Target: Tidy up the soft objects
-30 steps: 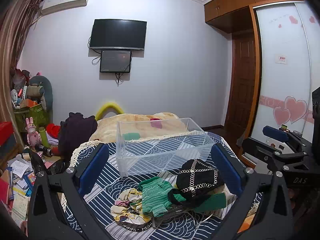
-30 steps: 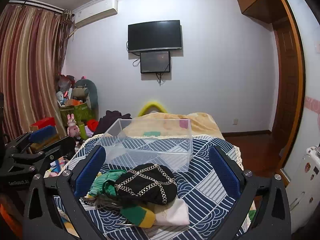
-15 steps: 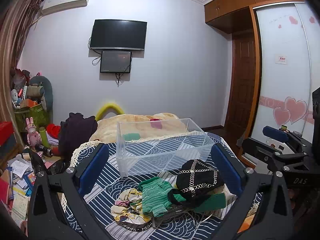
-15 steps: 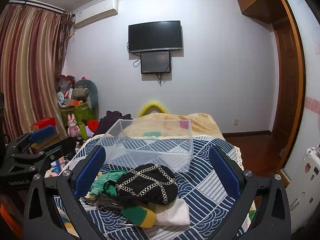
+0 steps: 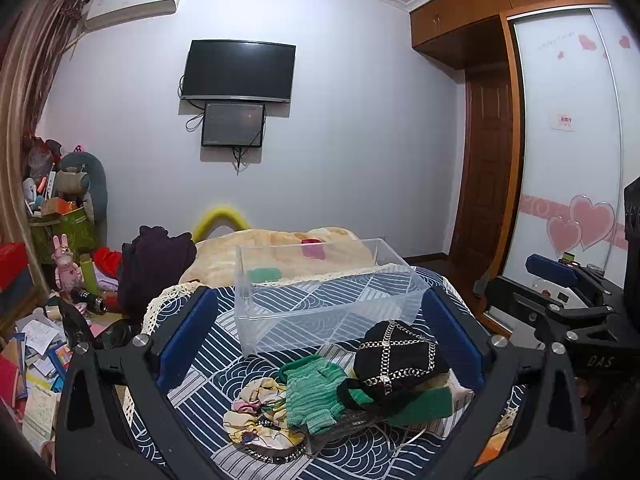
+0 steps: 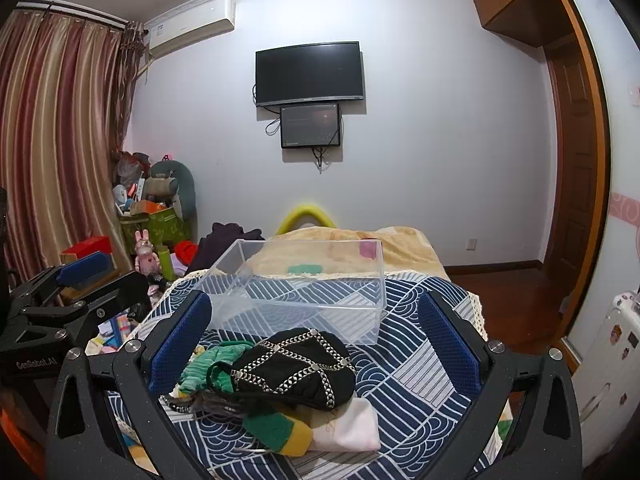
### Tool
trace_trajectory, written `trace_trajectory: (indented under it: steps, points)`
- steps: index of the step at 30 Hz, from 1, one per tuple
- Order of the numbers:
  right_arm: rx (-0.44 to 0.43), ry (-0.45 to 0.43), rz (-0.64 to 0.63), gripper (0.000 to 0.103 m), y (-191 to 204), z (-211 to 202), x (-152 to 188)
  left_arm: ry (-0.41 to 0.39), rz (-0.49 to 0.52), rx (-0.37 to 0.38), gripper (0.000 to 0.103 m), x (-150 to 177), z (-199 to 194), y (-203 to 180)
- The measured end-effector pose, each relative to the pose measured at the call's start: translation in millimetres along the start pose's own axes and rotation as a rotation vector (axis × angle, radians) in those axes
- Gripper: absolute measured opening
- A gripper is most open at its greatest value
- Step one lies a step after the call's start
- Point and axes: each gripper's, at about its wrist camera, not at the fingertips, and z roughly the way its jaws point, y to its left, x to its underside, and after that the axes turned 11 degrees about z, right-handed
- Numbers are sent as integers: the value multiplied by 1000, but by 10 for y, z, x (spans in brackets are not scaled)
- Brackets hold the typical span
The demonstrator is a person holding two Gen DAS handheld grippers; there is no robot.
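Note:
A pile of soft things lies on the blue patterned cloth (image 5: 208, 364): a black cap with silver chain lattice (image 5: 396, 354) (image 6: 296, 366), a green knit glove (image 5: 314, 394) (image 6: 202, 366), a pale floral scrunchie (image 5: 250, 408), and a green-and-yellow sock (image 6: 278, 432) on a white cloth (image 6: 352, 426). An empty clear plastic box (image 5: 320, 294) (image 6: 304, 288) stands behind the pile. My left gripper (image 5: 320, 328) and right gripper (image 6: 316, 328) are both open and empty, held above and in front of the pile.
A yellow blanket (image 5: 280, 248) and a dark garment heap (image 5: 154, 264) lie beyond the box. Cluttered toys and papers (image 5: 36, 320) fill the floor at left. A wooden door (image 5: 486, 168) and wardrobe stand at right. Each gripper shows at the edge of the other's view.

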Motion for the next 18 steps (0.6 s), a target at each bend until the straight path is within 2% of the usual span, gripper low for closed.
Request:
trace_trajectory:
  steps: [6,11,13,14,15,18]
  points:
    - [-4,9,10,103,-76,60,14,19,-11,-4,103,47,37,80]
    - [3,36,15,103,-119,172,69,68,-28,6,103,174,154,192]
    - [4,60,12,103,-121,242,111,94,-36,6,95,247,213,238]
    - [3,69,11,102,-127,264,134,110,-39,5,86,284,246,257]
    - [-1,85,12,101,-128,303,155,132,-39,6,82,327,290,273]
    - [-18,137,15,95,-129,415,224,190,-68,34,79,452,415,322]
